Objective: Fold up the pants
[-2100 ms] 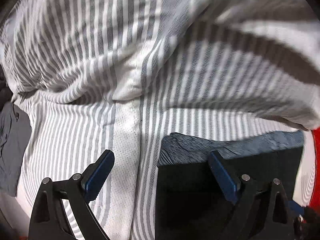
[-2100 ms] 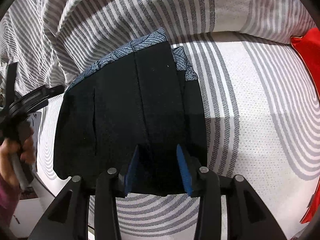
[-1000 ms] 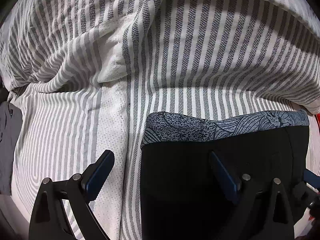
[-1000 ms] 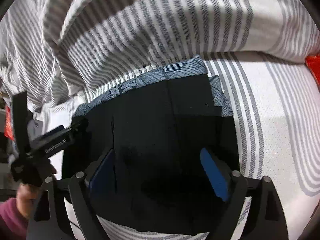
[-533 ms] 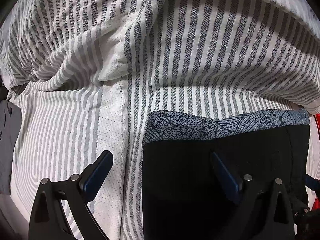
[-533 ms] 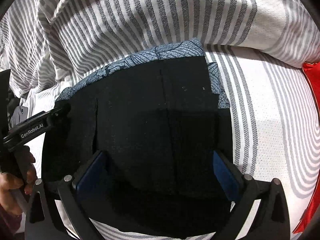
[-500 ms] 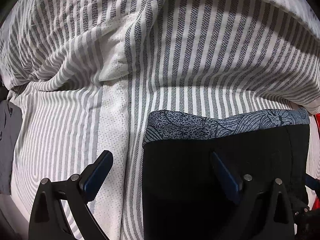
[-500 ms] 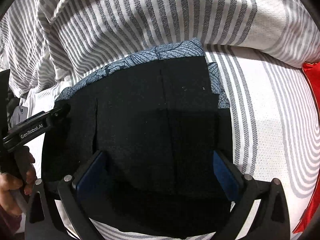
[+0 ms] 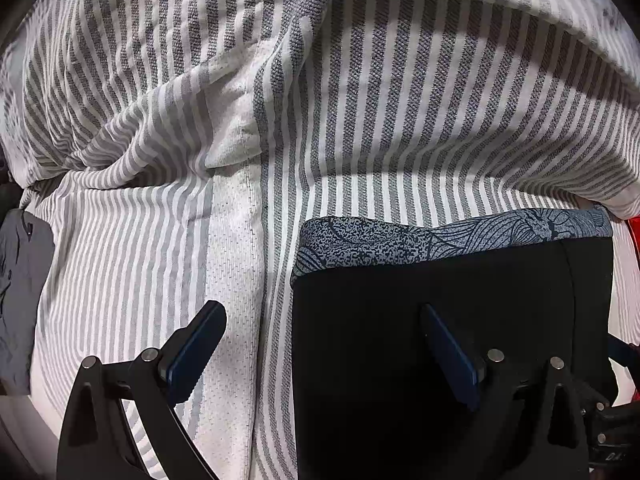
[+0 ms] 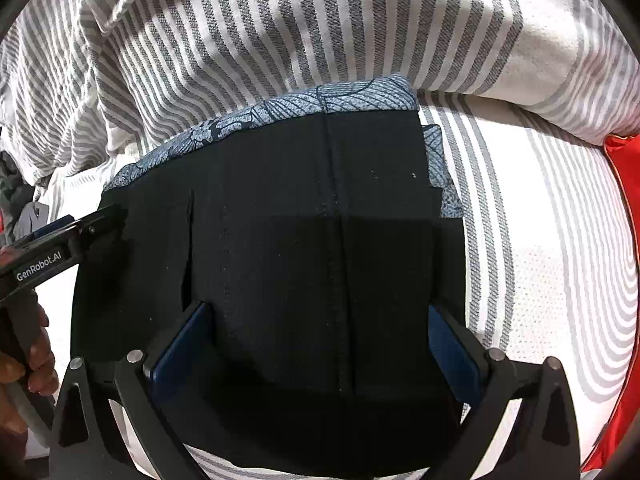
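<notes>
Two grippers stand wide open and neither one holds anything. From the left wrist view, the left gripper [image 9: 322, 354] has its blue-padded fingers [image 9: 196, 350] spread across the left edge of the pants [image 9: 460, 292]: one finger is over the striped sheet [image 9: 132, 264], the other over the dark cloth. The pants are folded into a thick, nearly square black packet, matte and smooth, with a band of blue-grey printed fabric [image 9: 440, 238] showing along the 12 o'clock edge. From the right wrist view, the right gripper [image 10: 318, 346] hovers over the pants [image 10: 304, 240] with both fingers far apart; a vertical seam runs down the middle of the cloth. Whether the pads touch the fabric I cannot tell. Behind, toward 12 o'clock, a rumpled striped blanket [image 10: 300, 28] of coarse weave rises in soft folds. Red fabric [image 10: 622, 280] is cut off at 3 o'clock. At 9 o'clock the left gripper [image 10: 68, 240] is partly visible, with the person's hand [image 10: 30, 360] on its handle.
</notes>
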A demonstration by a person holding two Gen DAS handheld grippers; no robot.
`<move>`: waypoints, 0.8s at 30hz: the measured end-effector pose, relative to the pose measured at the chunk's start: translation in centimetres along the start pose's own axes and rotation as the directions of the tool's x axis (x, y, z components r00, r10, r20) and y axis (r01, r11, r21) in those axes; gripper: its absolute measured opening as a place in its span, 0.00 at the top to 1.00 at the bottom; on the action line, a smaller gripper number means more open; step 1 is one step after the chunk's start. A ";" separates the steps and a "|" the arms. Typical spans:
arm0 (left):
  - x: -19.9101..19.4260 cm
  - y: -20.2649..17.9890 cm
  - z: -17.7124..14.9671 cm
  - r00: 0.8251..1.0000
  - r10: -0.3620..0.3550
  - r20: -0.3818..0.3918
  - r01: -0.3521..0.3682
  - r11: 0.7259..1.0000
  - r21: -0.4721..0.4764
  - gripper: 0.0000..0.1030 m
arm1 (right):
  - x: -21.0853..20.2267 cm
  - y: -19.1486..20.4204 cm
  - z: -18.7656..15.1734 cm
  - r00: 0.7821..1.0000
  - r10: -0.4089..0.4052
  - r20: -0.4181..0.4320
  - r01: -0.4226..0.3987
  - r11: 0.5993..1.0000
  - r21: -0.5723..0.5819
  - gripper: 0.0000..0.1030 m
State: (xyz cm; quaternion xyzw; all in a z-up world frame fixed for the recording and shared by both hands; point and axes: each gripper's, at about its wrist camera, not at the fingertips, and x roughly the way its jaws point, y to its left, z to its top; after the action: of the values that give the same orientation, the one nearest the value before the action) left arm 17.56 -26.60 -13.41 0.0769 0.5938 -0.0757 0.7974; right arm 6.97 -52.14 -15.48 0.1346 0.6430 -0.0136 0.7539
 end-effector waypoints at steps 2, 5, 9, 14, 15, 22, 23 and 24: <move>0.1 0.0 -0.1 1.000 0.000 -0.003 0.000 1.000 -0.003 0.05 | 0.2 0.2 0.2 1.000 -0.006 -0.007 0.006 1.000 -0.002 0.00; 0.4 0.0 0.0 1.000 -0.005 -0.006 0.005 1.000 -0.006 0.05 | 0.8 0.9 0.5 1.000 -0.019 -0.018 0.019 1.000 -0.002 0.00; 0.0 0.1 -0.2 1.000 -0.003 -0.001 0.003 1.000 -0.003 0.05 | 1.2 1.3 0.9 0.999 -0.027 -0.027 0.027 1.000 -0.006 0.00; -0.8 0.4 -0.8 1.000 -0.015 0.000 0.015 1.000 0.008 0.05 | 1.3 1.5 0.8 1.000 -0.024 0.000 0.024 1.000 -0.008 0.00; -1.1 0.6 -1.0 1.000 -0.020 -0.004 0.020 1.000 0.007 0.05 | 1.2 1.6 0.7 1.000 -0.023 0.006 0.023 1.000 -0.009 0.00; -2.7 2.2 -2.2 0.996 -0.094 -0.011 0.094 0.995 -0.034 0.05 | 0.5 1.4 0.5 1.000 -0.009 0.028 0.009 1.000 -0.001 0.00; -2.8 2.5 -2.3 0.993 -0.118 -0.015 0.117 0.992 -0.044 0.05 | 0.1 1.2 0.7 1.000 0.008 0.024 -0.009 1.000 0.016 0.00; -2.8 2.7 -2.4 0.990 -0.143 -0.020 0.142 0.988 -0.053 0.05 | -0.4 0.8 0.7 0.999 0.027 0.026 -0.028 0.999 0.034 0.00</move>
State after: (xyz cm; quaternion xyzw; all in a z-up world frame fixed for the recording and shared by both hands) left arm 15.07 -23.34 -11.29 0.0145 0.6088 -0.1162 0.7846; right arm 7.72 -51.59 -14.83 0.1561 0.6309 -0.0160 0.7599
